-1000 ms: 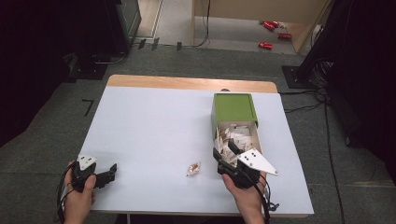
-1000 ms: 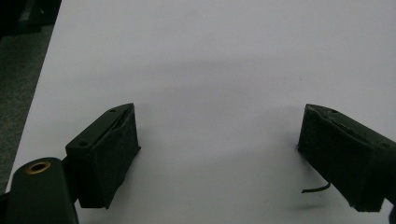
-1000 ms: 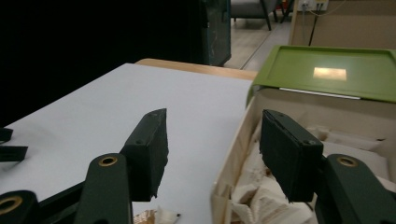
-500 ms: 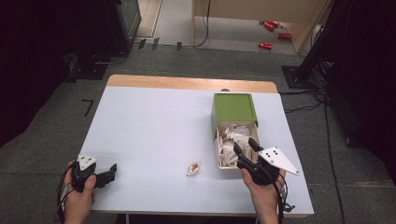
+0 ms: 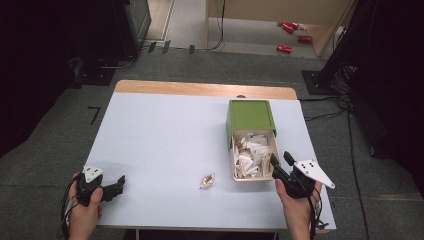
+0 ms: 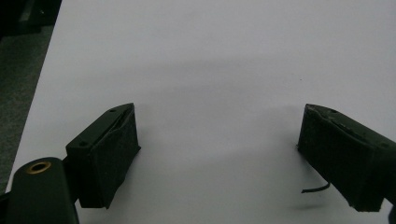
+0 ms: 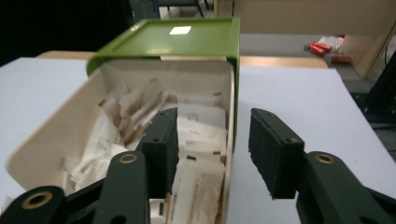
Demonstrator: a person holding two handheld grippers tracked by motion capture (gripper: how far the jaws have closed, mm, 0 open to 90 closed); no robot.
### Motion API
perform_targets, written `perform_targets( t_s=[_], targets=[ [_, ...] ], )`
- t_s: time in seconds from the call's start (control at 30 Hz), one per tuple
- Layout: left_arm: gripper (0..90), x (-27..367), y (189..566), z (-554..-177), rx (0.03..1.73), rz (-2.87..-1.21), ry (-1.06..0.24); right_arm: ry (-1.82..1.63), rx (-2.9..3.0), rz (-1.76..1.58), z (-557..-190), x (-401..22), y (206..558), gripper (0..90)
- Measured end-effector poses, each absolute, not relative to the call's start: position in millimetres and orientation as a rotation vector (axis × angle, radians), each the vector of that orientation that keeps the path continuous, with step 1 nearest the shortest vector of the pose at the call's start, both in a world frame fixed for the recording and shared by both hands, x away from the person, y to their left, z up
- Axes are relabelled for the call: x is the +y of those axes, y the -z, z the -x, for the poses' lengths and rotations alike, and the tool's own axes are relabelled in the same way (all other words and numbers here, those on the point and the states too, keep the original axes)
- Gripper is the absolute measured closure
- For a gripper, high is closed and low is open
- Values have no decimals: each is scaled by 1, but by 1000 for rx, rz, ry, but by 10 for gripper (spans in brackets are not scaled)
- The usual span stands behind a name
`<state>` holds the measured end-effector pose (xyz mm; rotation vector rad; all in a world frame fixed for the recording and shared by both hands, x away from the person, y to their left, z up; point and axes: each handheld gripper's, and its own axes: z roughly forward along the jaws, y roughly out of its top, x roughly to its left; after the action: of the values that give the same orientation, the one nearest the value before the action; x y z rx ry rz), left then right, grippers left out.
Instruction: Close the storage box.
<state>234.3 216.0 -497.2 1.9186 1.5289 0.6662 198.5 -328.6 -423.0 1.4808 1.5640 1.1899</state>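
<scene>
A green box (image 5: 250,116) stands at the table's right with its cream drawer (image 5: 233,165) pulled out toward me. The drawer (image 7: 51,140) is full of white paper packets (image 5: 252,155). My right gripper (image 5: 280,160) is at the drawer's front right corner. In the right gripper view its jaws (image 7: 212,116) straddle the drawer's right wall, one inside over the packets (image 7: 201,135), one outside. They have just been closing, and gaps still show on both sides of the wall. My left gripper (image 5: 119,184) rests open on the table's front left, with nothing between its jaws (image 6: 219,112).
A small wrapped sweet (image 5: 206,180) lies on the white table (image 5: 165,135) left of the drawer's front. A wooden strip (image 5: 200,89) runs along the table's far edge. Red items (image 5: 289,27) lie on the floor far behind. A thin black wire (image 6: 315,189) lies by the left gripper's right jaw.
My right gripper has moved to the right, from over the drawer's front to its right front corner, and its jaws have narrowed. The left gripper has stayed in place.
</scene>
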Motion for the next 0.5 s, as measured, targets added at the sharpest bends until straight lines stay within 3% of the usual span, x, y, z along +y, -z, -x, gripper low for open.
perform_targets(
  t_s=[0.5],
  targets=[
    [129,216,497,-235,1532,-1919,-663,-1189,1600,-1586,-204,-339,461,767]
  ],
)
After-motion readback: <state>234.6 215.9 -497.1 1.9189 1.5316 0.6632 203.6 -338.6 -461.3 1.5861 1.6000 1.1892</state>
